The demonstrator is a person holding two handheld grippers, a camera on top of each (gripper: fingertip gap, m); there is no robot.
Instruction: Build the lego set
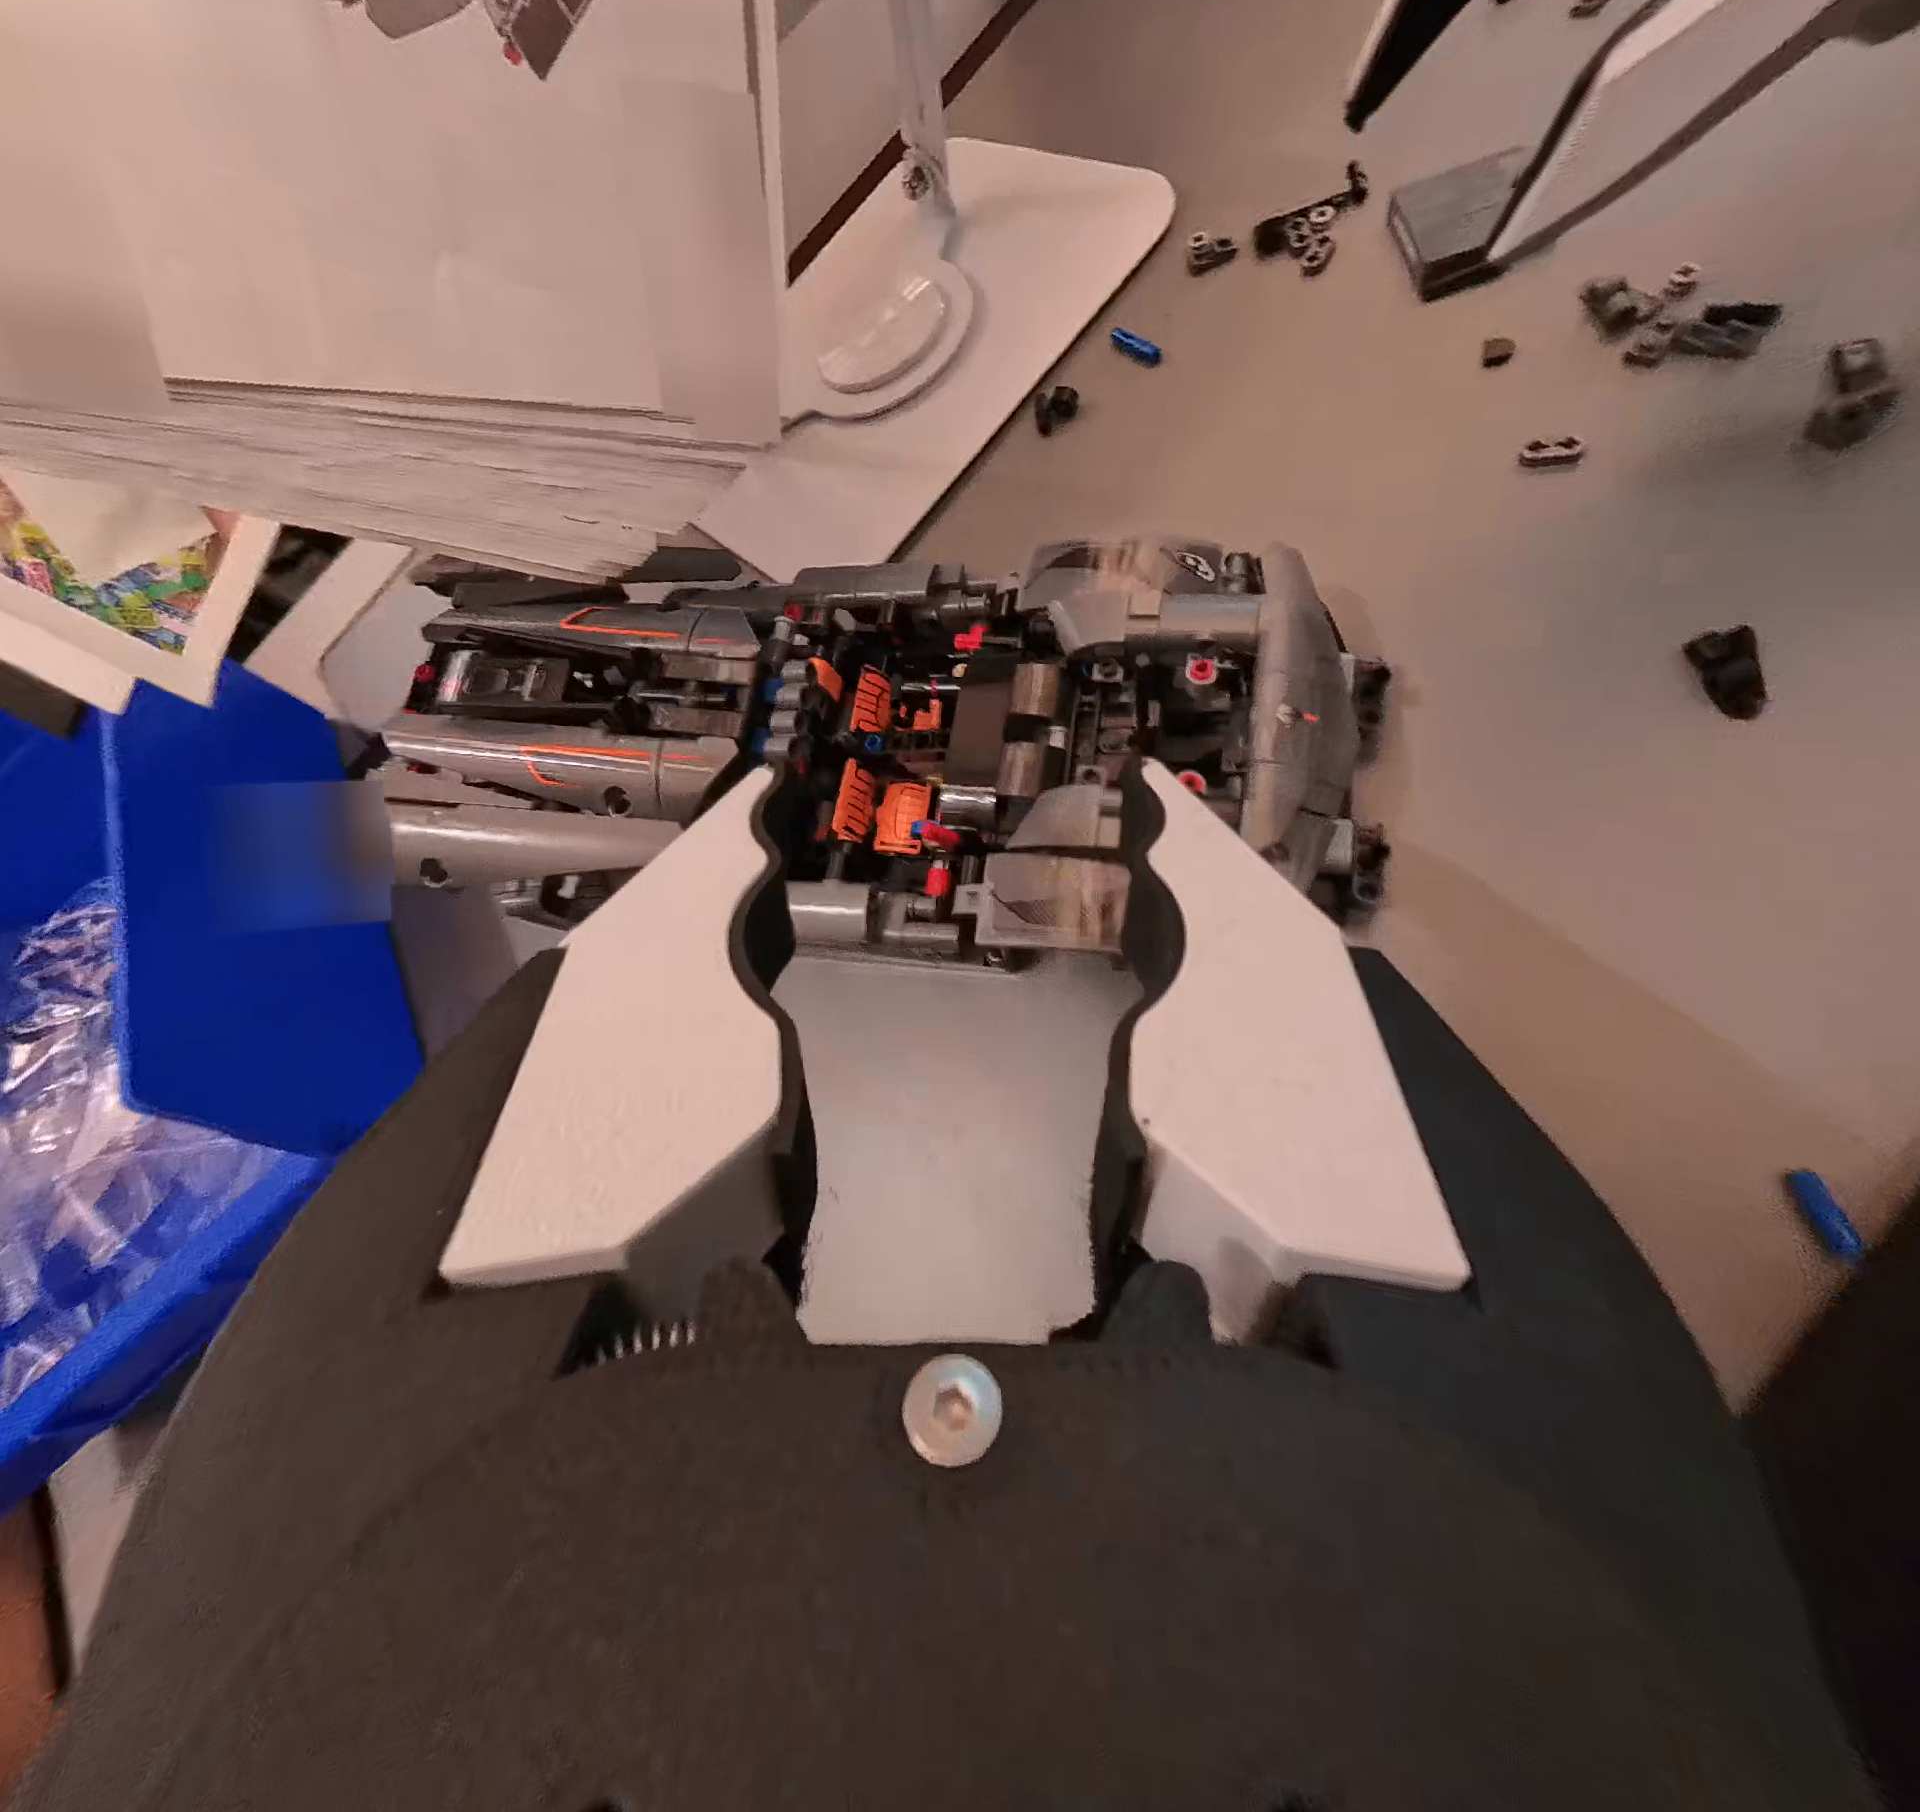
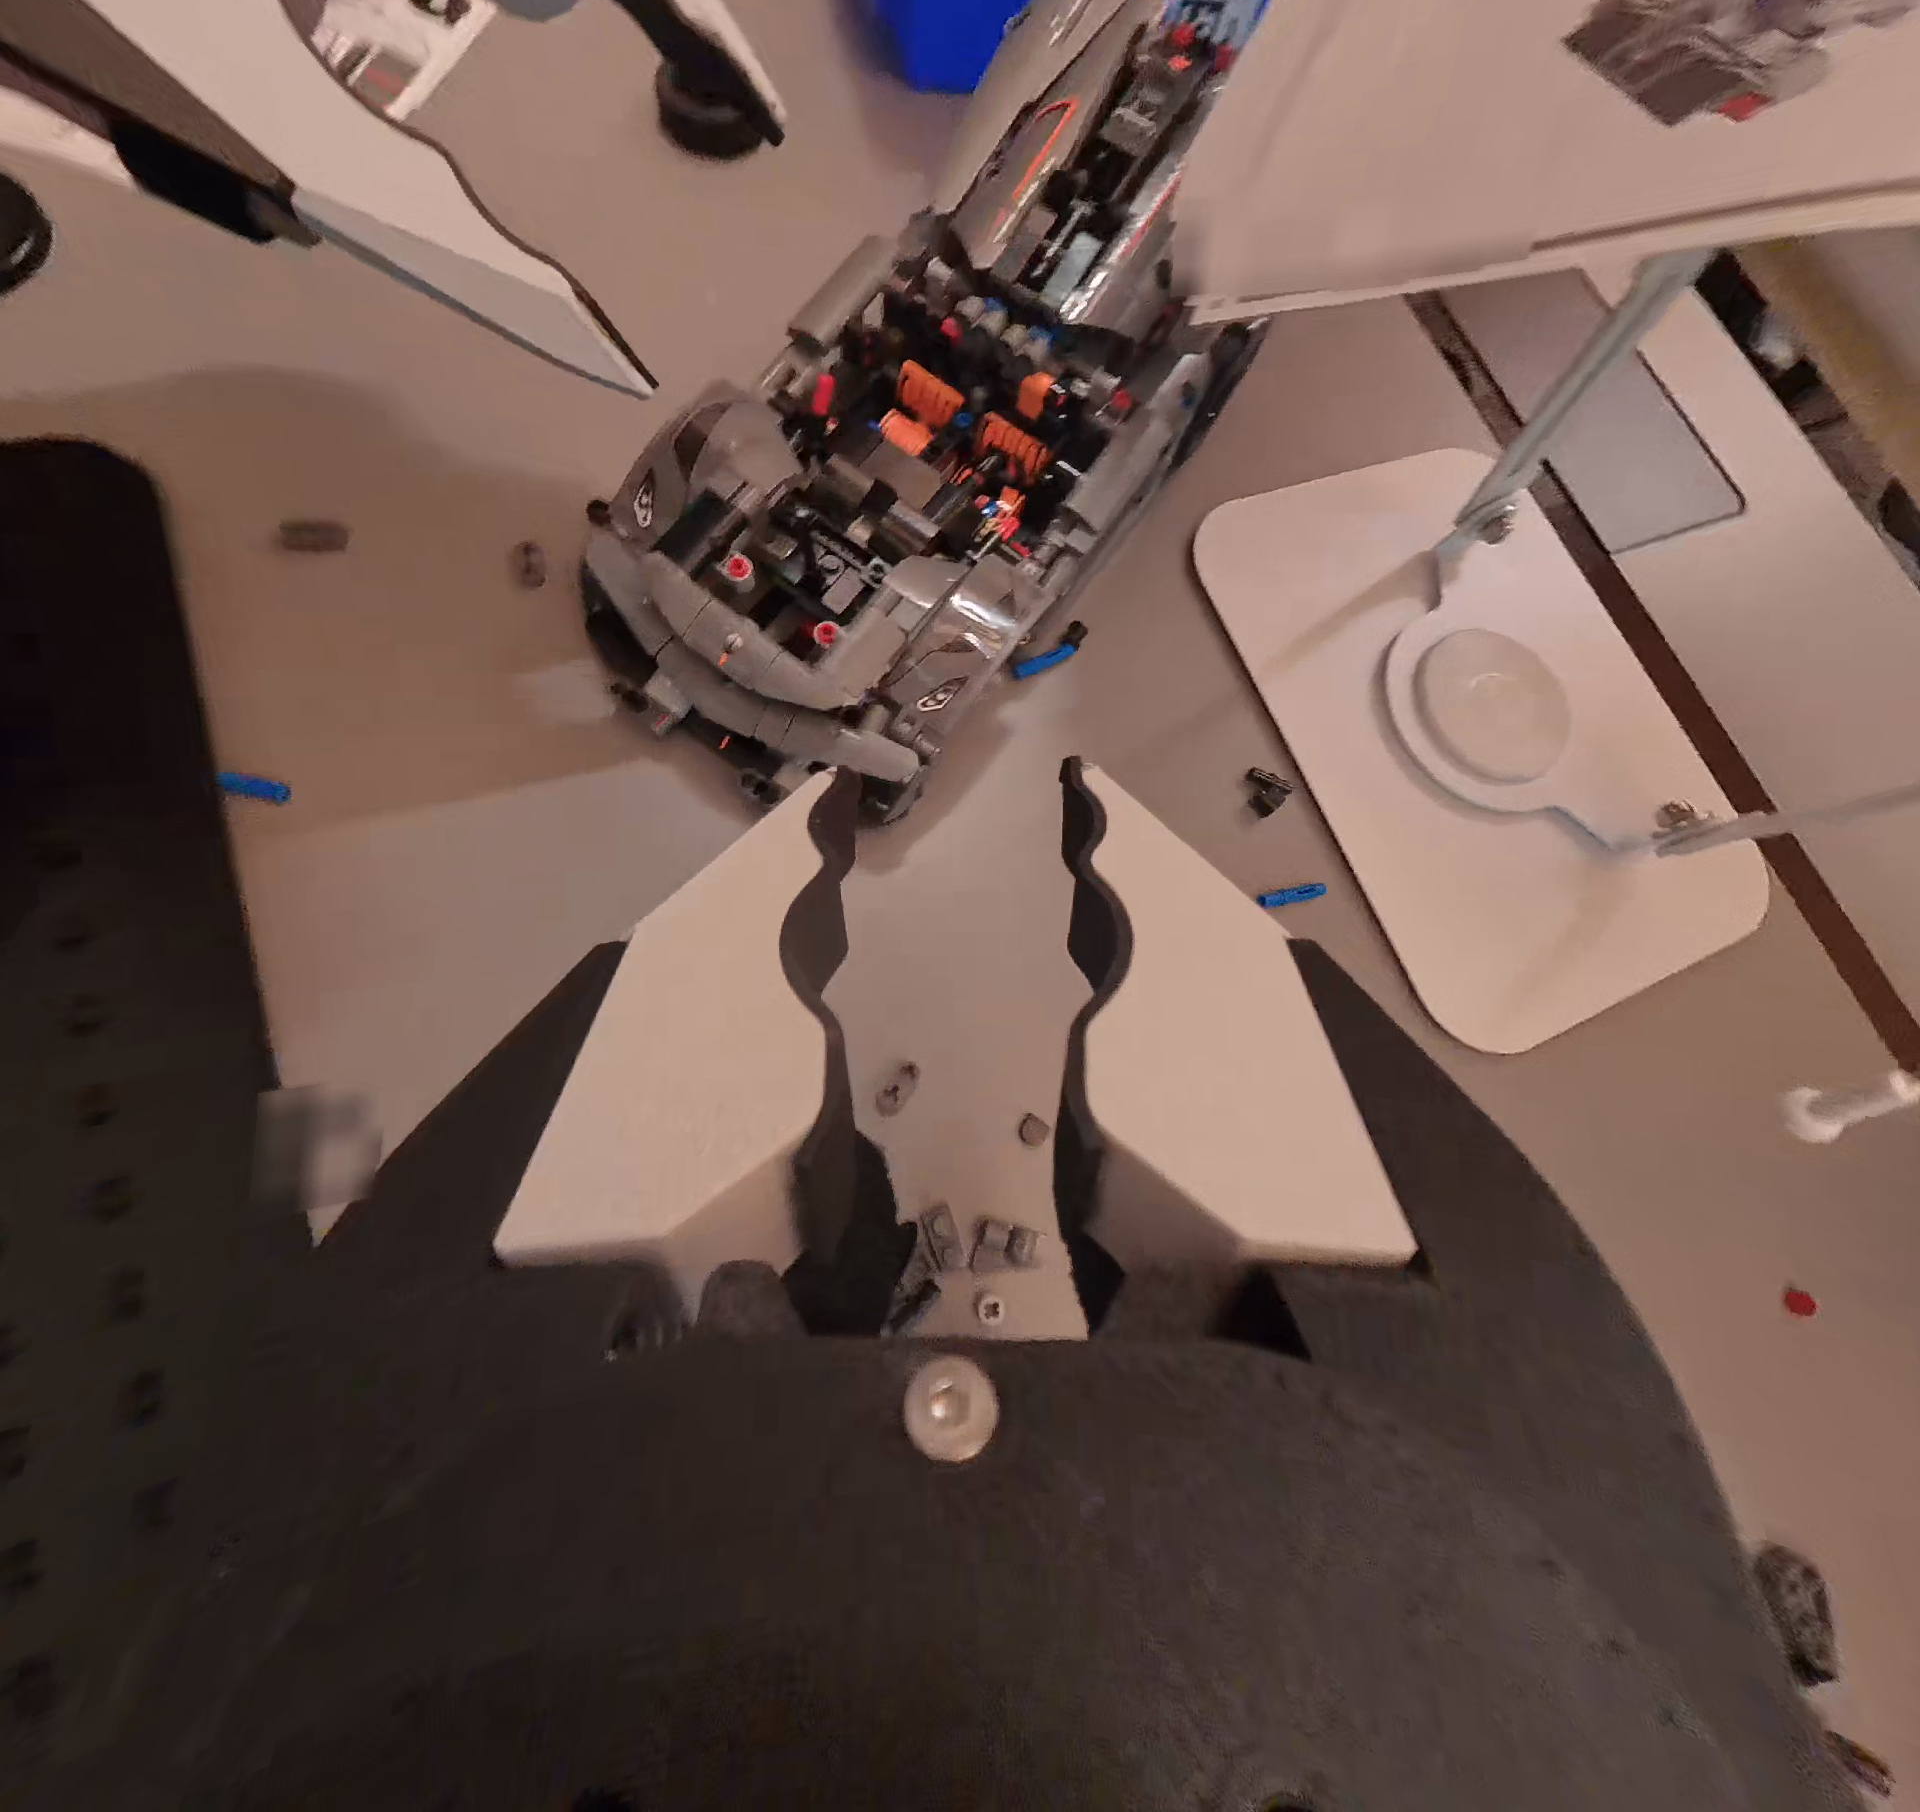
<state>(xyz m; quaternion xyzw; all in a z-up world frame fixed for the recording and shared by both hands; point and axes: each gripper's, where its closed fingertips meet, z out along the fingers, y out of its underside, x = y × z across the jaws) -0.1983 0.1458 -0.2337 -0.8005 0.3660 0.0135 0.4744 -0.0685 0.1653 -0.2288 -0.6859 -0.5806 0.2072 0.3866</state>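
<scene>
only the left wrist view shows the thick open instruction booklet (image 1: 395,204) lying above the model, the blue plastic bin holding clear bags (image 1: 156,983) at the left, and a scatter of small dark grey loose pieces (image 1: 1662,318) on the beige tabletop (image 1: 1558,827) to the right. only the right wrist view shows the other gripper's white finger reaching in from the upper left, a black perforated mat (image 2: 94,931) at the left edge, and small grey pieces (image 2: 987,1243) lying between its own fingers. both show the white stand base with a clear round disc (image 1: 987,308).

the grey brick-built car model with orange seats and red and blue pins (image 1: 883,723) lies on the table, roof uncovered, innards exposed.

the left gripper (image 1: 951,791) is spread wide, fingers flanking the car's near side without clamping it. the right gripper (image 2: 951,775) is released and empty, tips just beside the car's front bumper.
</scene>
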